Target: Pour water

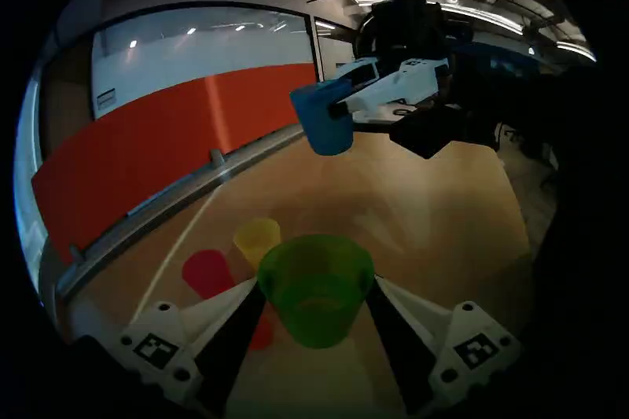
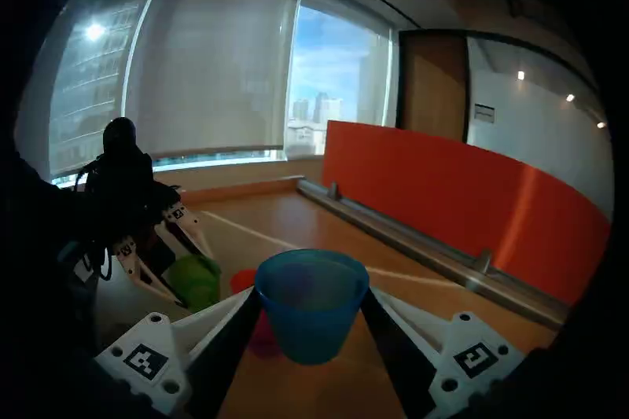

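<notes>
My left gripper point(image 1: 316, 293) is shut on a translucent green cup point(image 1: 316, 317), upright, with its open mouth facing up. Higher up and farther off, the right gripper point(image 1: 346, 104) holds a blue cup point(image 1: 322, 124) in the air, slightly tilted. In the right gripper view, my right gripper point(image 2: 312, 301) is shut on that blue cup point(image 2: 312, 317). The left gripper point(image 2: 169, 262) with the green cup point(image 2: 193, 281) is lower and to the left. A yellow cup point(image 1: 257, 240) and a red cup point(image 1: 208, 271) stand on the wooden table point(image 1: 440, 215).
An orange partition point(image 1: 141, 152) with a metal rail point(image 1: 181, 195) runs along the table's edge. A red cup point(image 2: 244, 279) stands on the table between the two grippers. Large windows point(image 2: 212, 73) lie beyond. A person's dark sleeve point(image 2: 47, 215) is at the left.
</notes>
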